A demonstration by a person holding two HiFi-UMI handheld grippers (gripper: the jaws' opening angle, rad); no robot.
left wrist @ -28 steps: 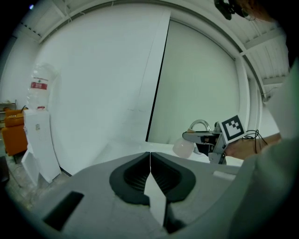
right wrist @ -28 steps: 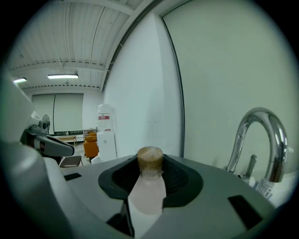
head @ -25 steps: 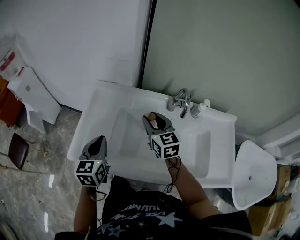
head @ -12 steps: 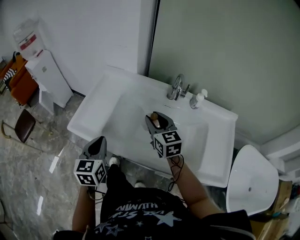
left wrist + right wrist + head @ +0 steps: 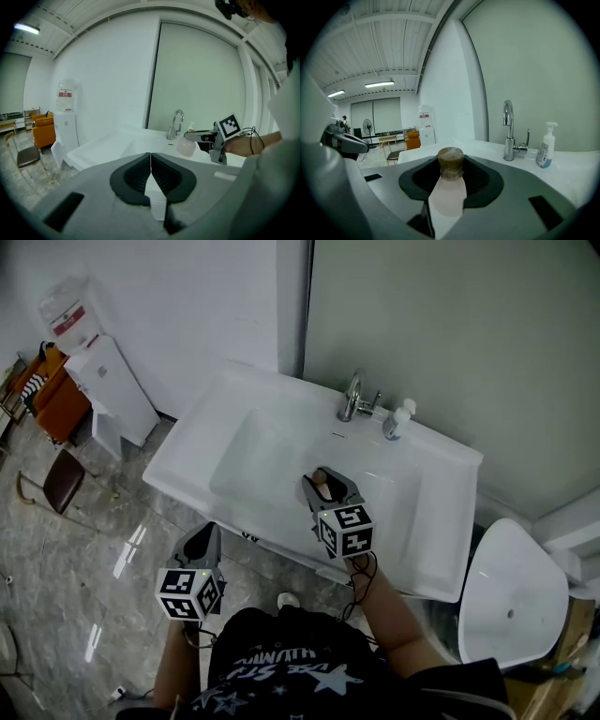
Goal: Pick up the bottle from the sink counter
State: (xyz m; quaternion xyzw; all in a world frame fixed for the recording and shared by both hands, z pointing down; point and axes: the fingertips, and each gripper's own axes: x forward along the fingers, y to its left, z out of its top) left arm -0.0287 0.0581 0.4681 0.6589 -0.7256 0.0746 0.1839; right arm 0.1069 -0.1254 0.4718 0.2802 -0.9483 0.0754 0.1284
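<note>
A pale pink bottle [image 5: 446, 190] with a brown cork-like cap [image 5: 450, 162] stands upright between the jaws of my right gripper [image 5: 450, 174], which is shut on it. In the head view the right gripper [image 5: 324, 482] holds the bottle [image 5: 321, 486] above the white sink [image 5: 192, 442], over the basin's front part. From the left gripper view the bottle [image 5: 186, 147] hangs clear of the counter in the right gripper [image 5: 196, 136]. My left gripper [image 5: 201, 544] is shut and empty, its pads [image 5: 140, 172] pressed together, off the sink's front left above the floor.
A chrome tap [image 5: 353, 397] and a soap pump bottle [image 5: 394, 420] stand at the sink's back edge. A white water dispenser [image 5: 105, 382], an orange seat [image 5: 54, 405] and a brown stool [image 5: 62, 480] are at the left. A white rounded object [image 5: 511, 592] stands right of the sink.
The view has pulled back from the sink. My right gripper with the bottle has drawn toward the sink's front edge. The left gripper has dropped lower, over the floor.
</note>
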